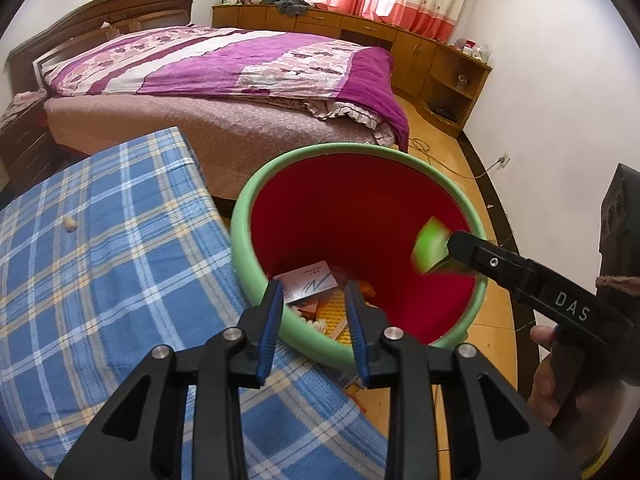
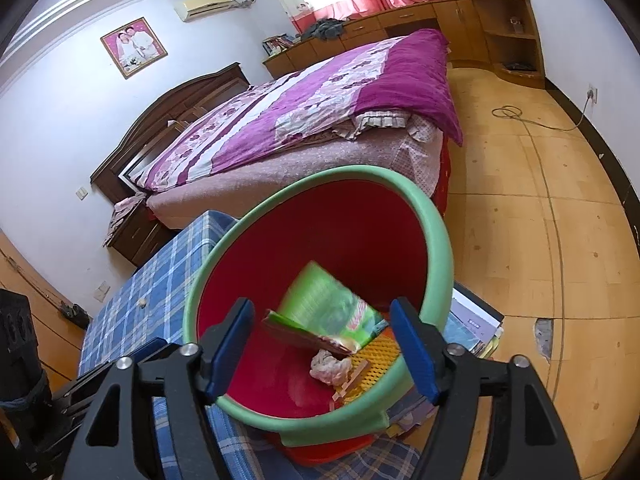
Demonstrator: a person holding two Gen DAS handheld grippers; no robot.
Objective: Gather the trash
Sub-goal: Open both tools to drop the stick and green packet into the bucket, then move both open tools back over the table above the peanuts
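A red bin with a green rim (image 1: 256, 200) (image 2: 440, 240) stands beside a table under a blue plaid cloth (image 1: 100, 260). My left gripper (image 1: 314, 320) hangs over the bin's near rim, open, with nothing between its blue pads. My right gripper (image 2: 322, 308) is open wide above the bin. A blurred green packet (image 2: 328, 304) (image 1: 430, 248) is loose between its fingers, touching neither pad. In the bin lie a white card (image 1: 310, 286), a crumpled tissue (image 2: 330, 366) and yellow mesh (image 2: 378, 354). A small pale scrap (image 1: 71, 223) sits on the cloth.
A bed with a purple quilt (image 1: 240, 64) fills the room behind the bin. Wooden cabinets (image 1: 440, 68) line the far wall. A cable (image 2: 532, 124) trails over the yellow floor. Stacked papers (image 2: 476, 324) lie beside the bin. A black box (image 1: 618, 220) stands at the right.
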